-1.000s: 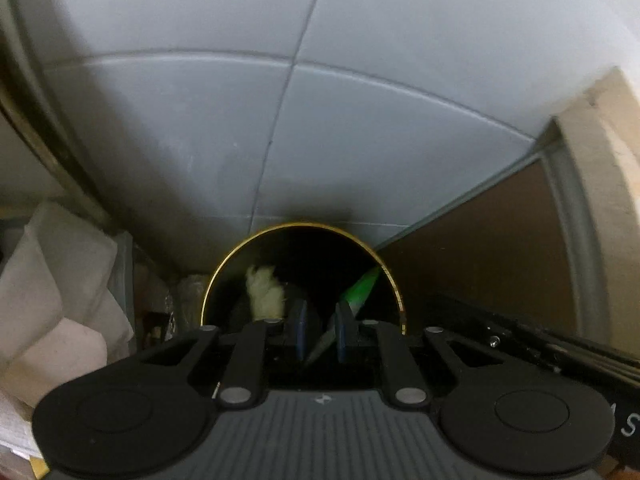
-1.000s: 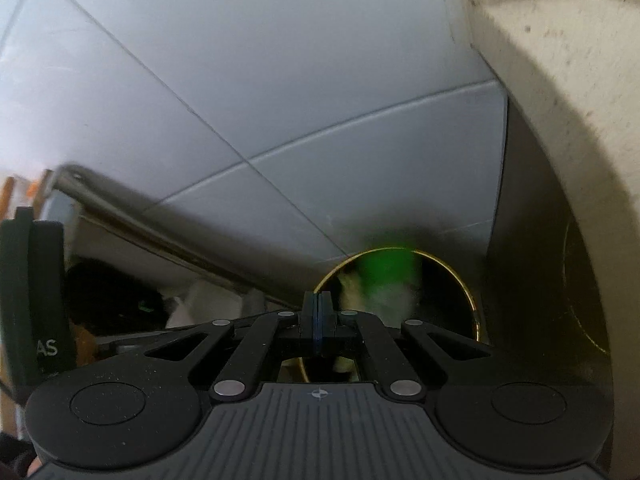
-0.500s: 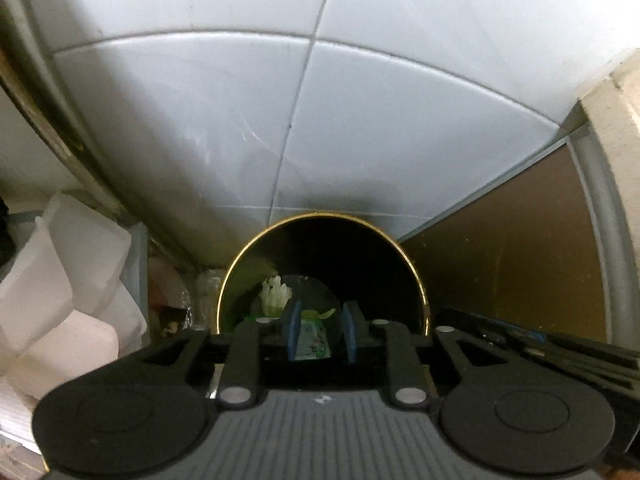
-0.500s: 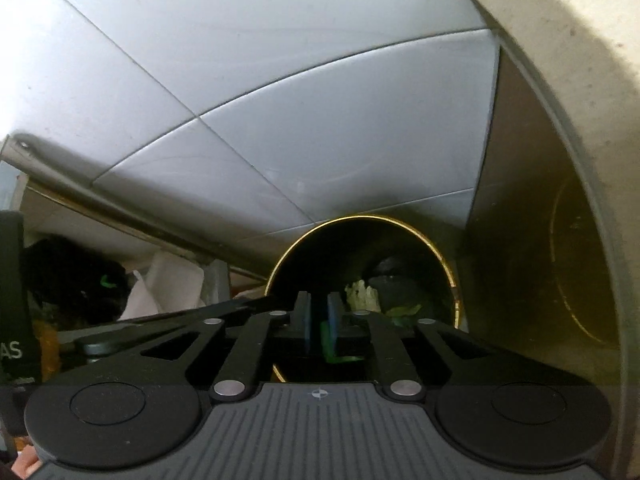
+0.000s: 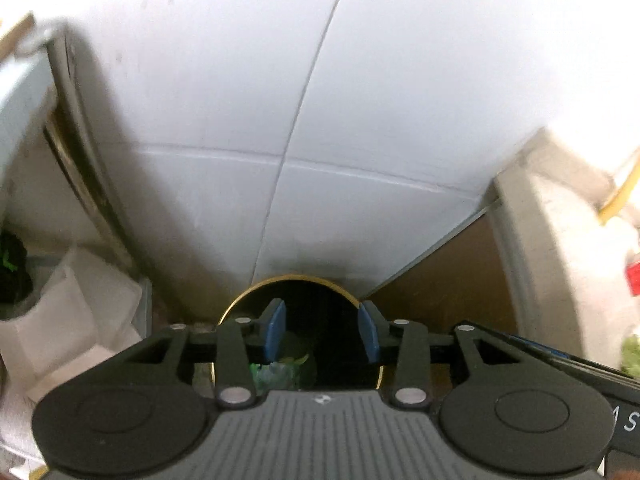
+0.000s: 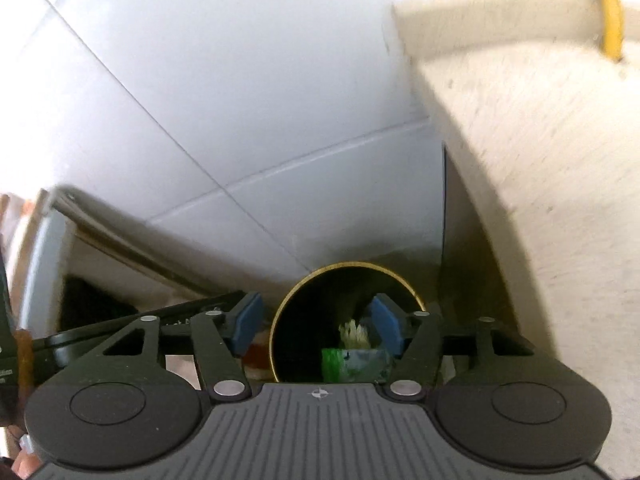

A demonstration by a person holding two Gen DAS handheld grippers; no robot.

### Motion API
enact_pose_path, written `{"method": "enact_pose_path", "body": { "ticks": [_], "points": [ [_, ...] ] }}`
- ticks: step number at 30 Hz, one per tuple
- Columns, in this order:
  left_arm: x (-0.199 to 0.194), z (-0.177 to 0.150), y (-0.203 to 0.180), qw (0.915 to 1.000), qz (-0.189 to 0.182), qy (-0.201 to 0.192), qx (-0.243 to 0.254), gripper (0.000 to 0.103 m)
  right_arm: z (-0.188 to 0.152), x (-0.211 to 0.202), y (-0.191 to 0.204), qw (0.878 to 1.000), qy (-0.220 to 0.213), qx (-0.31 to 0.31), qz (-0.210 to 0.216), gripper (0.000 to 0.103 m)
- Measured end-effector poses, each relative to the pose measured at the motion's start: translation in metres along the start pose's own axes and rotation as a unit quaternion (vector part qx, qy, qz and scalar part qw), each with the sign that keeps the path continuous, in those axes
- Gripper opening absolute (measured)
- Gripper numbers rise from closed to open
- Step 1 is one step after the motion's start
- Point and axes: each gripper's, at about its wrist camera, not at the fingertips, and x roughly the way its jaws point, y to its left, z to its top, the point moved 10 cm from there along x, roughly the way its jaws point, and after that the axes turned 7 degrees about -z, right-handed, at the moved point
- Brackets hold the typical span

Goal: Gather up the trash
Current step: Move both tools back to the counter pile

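A dark round bin with a gold rim (image 5: 288, 280) (image 6: 348, 266) stands on the pale tiled floor against a wall. Inside it lie a green and white wrapper (image 6: 352, 364) (image 5: 276, 372) and a pale crumpled scrap (image 6: 354, 332). My left gripper (image 5: 322, 334) hangs above the bin's mouth, its jaws opening, with nothing between the blue pads (image 5: 274, 332). My right gripper (image 6: 318, 324) is also over the bin, jaws opening wide and empty; the wrapper lies loose below them.
White crumpled paper or bags (image 5: 68, 320) lie left of the bin. A beige textured counter (image 6: 540, 160) rises on the right, with a brown panel (image 5: 448, 292) under it. A yellow strip (image 6: 610, 8) hangs at the top right. The other gripper's black arm (image 6: 132, 324) crosses the left.
Both grippers have opened and risen above the bin, so it looks smaller. The green wrapper left the jaws and now lies inside the bin.
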Motion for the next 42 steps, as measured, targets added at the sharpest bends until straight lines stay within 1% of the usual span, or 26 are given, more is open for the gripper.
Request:
{"method": "enact_pose_path", "body": {
  "ticks": [3,5,11,16,19,21,24,26,28,32,33,36,38,40,42],
  "points": [
    [-0.018,0.007,-0.014,0.9996,-0.016,-0.016,0.017,0.036,0.005,-0.024,0.0,1.0,-0.029,0.002,-0.007,0.073],
    [-0.029,0.011,-0.024,0.9986,-0.028,-0.026,0.037,0.037,0.008,-0.041,-0.003,0.999,-0.049,0.009,-0.014,0.076],
    [-0.046,0.009,-0.059,0.9927,-0.066,-0.037,0.093,0.04,0.006,-0.083,-0.016,0.994,-0.093,0.036,-0.037,0.078],
    [-0.057,0.0,-0.086,0.9837,-0.099,-0.037,0.145,0.041,-0.005,-0.117,-0.031,0.988,-0.126,0.068,-0.057,0.079],
    [-0.061,-0.007,-0.106,0.9762,-0.125,-0.03,0.175,0.042,-0.012,-0.13,-0.041,0.984,-0.141,0.083,-0.074,0.08],
    [-0.065,-0.014,-0.126,0.9693,-0.143,-0.026,0.198,0.042,-0.019,-0.142,-0.051,0.979,-0.155,0.098,-0.087,0.081],
    [-0.066,-0.028,-0.155,0.9563,-0.169,-0.016,0.238,0.047,-0.03,-0.167,-0.071,0.97,-0.18,0.118,-0.112,0.084],
    [-0.067,-0.038,-0.173,0.9476,-0.191,-0.007,0.256,0.05,-0.041,-0.184,-0.088,0.963,-0.193,0.13,-0.138,0.084],
    [-0.067,-0.048,-0.188,0.9389,-0.205,0.0,0.276,0.052,-0.05,-0.196,-0.105,0.956,-0.2,0.142,-0.163,0.084],
    [-0.069,-0.063,-0.214,0.9255,-0.227,0.013,0.303,0.056,-0.069,-0.22,-0.145,0.939,-0.21,0.172,-0.21,0.086],
    [-0.067,-0.067,-0.221,0.9224,-0.234,0.015,0.307,0.057,-0.073,-0.225,-0.155,0.936,-0.21,0.182,-0.217,0.088],
    [-0.063,-0.078,-0.24,0.9113,-0.248,0.024,0.328,0.058,-0.08,-0.234,-0.182,0.926,-0.211,0.207,-0.234,0.088],
    [-0.062,-0.086,-0.253,0.9014,-0.255,0.026,0.349,0.058,-0.085,-0.239,-0.196,0.921,-0.211,0.218,-0.243,0.088],
    [-0.059,-0.094,-0.268,0.8883,-0.259,0.02,0.378,0.062,-0.085,-0.241,-0.205,0.92,-0.21,0.224,-0.245,0.089],
    [-0.054,-0.101,-0.283,0.8744,-0.256,0.014,0.412,0.063,-0.086,-0.24,-0.216,0.919,-0.208,0.23,-0.243,0.089]
  ]
}}
